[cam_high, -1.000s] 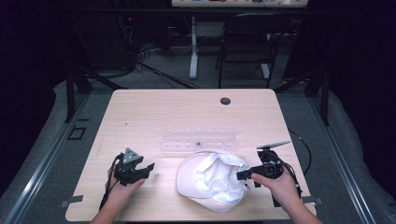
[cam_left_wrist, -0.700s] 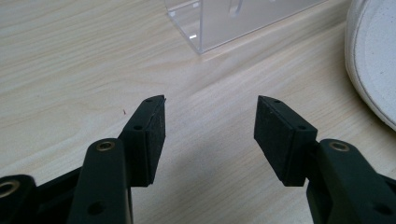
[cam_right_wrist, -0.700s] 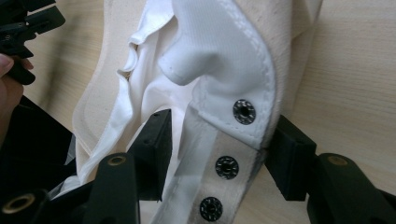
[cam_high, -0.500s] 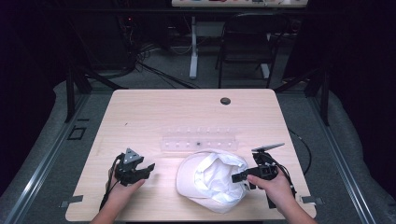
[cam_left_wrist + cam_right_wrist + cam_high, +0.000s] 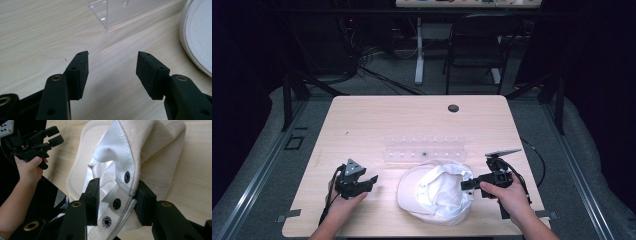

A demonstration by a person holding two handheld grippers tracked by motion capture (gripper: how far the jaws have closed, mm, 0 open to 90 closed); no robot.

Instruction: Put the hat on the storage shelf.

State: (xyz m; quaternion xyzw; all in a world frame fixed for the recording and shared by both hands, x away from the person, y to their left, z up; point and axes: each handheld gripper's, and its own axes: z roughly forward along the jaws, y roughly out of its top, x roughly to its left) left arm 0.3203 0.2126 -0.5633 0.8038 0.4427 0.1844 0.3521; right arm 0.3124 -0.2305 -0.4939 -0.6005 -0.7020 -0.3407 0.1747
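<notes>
White cap (image 5: 434,194) lies upside down on the near middle of the wooden table (image 5: 377,120), just near of a clear plastic rack (image 5: 424,149). Right gripper (image 5: 470,185) at the cap's right edge: jaws have just been closing, the snap strap (image 5: 117,203) between them, right pad touching it, left pad just off. Left gripper (image 5: 373,180) rests left of the cap, jaws spread, nothing between.

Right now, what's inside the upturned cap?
Inside the cap: white lining, a snap strap with dark studs, and one pad of the right tool. The crown's depths stay hidden by folds.
</notes>
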